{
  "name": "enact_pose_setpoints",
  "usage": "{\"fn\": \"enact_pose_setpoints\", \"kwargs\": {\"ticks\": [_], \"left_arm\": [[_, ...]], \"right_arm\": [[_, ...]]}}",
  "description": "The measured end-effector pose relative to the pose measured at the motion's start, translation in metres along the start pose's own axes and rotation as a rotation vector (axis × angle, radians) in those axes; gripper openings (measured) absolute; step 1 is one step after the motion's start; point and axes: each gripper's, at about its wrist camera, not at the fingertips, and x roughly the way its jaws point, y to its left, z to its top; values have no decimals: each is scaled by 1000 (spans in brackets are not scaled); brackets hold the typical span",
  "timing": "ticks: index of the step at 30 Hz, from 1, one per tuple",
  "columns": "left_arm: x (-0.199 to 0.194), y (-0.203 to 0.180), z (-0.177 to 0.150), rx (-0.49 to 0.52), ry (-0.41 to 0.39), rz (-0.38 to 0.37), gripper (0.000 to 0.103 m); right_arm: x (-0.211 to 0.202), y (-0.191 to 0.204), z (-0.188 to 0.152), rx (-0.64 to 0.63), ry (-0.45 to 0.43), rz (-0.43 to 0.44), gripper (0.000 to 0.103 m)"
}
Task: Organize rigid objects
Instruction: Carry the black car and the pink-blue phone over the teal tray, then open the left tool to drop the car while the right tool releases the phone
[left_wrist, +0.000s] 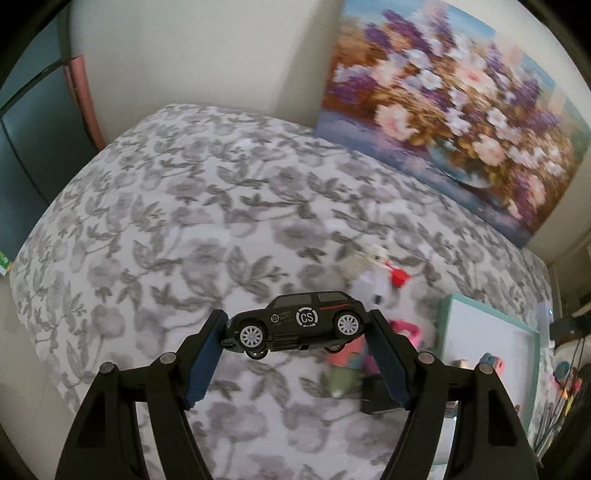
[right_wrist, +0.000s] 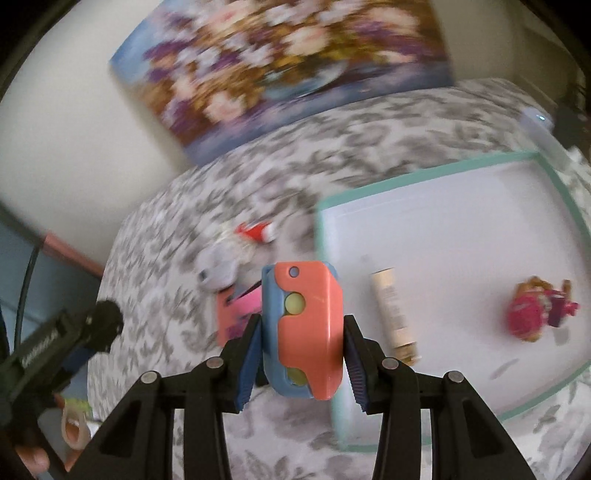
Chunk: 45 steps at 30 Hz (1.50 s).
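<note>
While the left tool (left_wrist: 297, 325) pinches a black toy car (left_wrist: 298, 326) end to end, bumper against one pad and tail against the other, the car hangs in the air above the flowered bed (left_wrist: 166, 206). It sits level and sideways across the fingers. Ahead and to the right of this tool lies a jumble of blurred small toys (left_wrist: 373, 280), and farther right the white tray (left_wrist: 491, 332) with a green rim. A flower painting (left_wrist: 454, 110) leans on the wall beyond the bed. The grip is only at the car's two ends, so I judge it should be carried slowly and kept level, then lowered flat into the tray before the fingers spread.

In the right view, the right tool (right_wrist: 301, 332) is pressed onto a coral and blue plastic toy (right_wrist: 301, 332), one pad on each side, holding it upright just over the tray's (right_wrist: 436, 173) near left rim. The tray holds a cream tube (right_wrist: 393, 314) lying just to the right of the tool, and a small pink doll (right_wrist: 535, 310) well to the right. Most of its floor is bare. The toy would best go into the open space beyond the tube, clear of the rim, I think. The left tool's (right_wrist: 105, 325) dark body shows at far left.
</note>
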Motion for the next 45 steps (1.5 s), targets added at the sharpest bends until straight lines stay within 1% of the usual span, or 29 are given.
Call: {"fn": "enact_pose_setpoints", "kwargs": {"ticks": [7,10,15,21,27,30,35,45], "left_arm": [[2,-64,-14,118,5,-46,77],[3,-94,-21,190,-2,-73,77],[8,-140,-37,285,5,-122,77],[17,-183,-53,377,0,-149,77],[25,-211,-68,470,-29,-127,77],[31,-219,-72,499,-26,-117,77],[40,-224,-80,528,-14,-111,77],[42,-228,-86,562,-3,-107,77]], "right_arm": [[-17,-64,14,122,-57,-81,45],[-26,-94,20,179,-82,-114,45],[-43,-130,28,247,-133,-146,45],[-51,-161,32,291,-164,-207,45],[-47,-169,38,284,-171,-223,45],[-39,-168,37,261,-158,-233,45],[-25,-164,34,228,-124,-243,45],[-23,-165,33,222,-101,-256,45]]}}
